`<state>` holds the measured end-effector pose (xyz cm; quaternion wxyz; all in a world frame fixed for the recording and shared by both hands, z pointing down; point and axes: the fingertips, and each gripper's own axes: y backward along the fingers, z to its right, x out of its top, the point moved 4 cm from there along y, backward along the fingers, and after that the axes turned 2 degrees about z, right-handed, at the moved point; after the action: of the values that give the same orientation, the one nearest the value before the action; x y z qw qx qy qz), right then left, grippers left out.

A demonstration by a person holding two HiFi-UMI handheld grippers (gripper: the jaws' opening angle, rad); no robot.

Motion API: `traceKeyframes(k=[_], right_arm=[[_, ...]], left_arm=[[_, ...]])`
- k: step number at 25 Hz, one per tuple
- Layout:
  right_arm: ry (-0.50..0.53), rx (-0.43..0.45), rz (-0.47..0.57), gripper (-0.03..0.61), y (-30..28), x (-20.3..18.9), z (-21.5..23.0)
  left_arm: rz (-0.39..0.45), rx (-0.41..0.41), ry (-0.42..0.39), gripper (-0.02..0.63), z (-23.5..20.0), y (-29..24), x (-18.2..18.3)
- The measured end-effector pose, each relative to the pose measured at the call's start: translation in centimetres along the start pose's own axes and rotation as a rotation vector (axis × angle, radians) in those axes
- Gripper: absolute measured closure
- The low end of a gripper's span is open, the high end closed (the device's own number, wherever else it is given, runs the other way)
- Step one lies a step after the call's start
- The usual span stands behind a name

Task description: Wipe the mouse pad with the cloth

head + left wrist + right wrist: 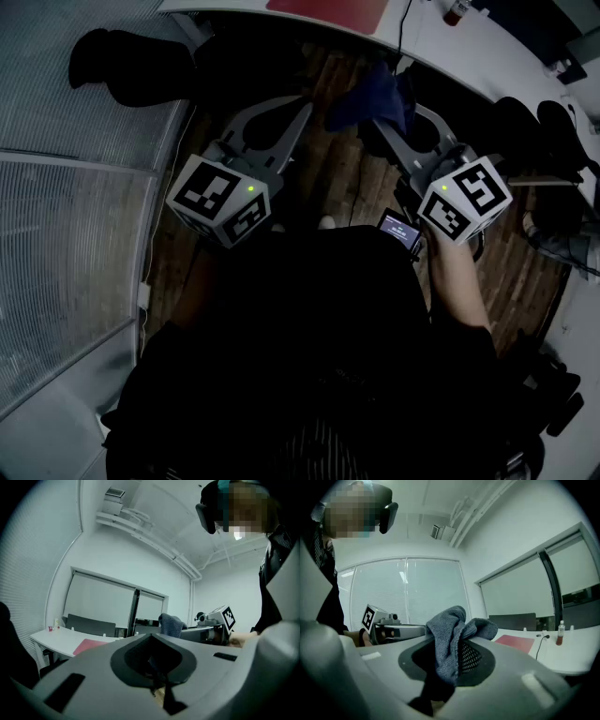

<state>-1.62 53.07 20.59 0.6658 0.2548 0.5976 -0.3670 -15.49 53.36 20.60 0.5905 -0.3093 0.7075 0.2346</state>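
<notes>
The red mouse pad (328, 9) lies on the white table (469, 47) at the far edge of the head view; it also shows as a red mouse pad (89, 645) in the left gripper view and a red mouse pad (515, 641) in the right gripper view. A blue-grey cloth (370, 98) hangs bunched from my right gripper (382, 127), which is shut on it; the cloth (450, 639) fills its jaws. My left gripper (302, 112) is shut and holds nothing. Both grippers are held up near my body, short of the table.
A small bottle (558, 634) and a cable (541, 644) sit on the table right of the pad. Wooden floor (347, 187) lies below the grippers. Blinds (66, 234) cover the left side. Dark chairs (544, 131) stand at right.
</notes>
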Motion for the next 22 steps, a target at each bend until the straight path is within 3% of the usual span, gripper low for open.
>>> traceKeyframes(k=[5, 10, 22], right_arm=[[0.025, 0.036, -0.004, 0.495, -0.4, -1.0, -0.8], [-0.003, 0.073, 0.021, 0.495, 0.6, -1.0, -0.2], [-0.059, 0.111, 0.019, 0.492, 1.7, -3.0, 0.9]], left_arm=[[0.011, -0.082, 0.026, 0.607, 1.4, -1.2, -1.0], [-0.032, -0.100, -0.007, 0.607, 1.6, -1.5, -1.5], [-0.072, -0.141, -0.001, 0.607, 3.2, -4.0, -2.6]])
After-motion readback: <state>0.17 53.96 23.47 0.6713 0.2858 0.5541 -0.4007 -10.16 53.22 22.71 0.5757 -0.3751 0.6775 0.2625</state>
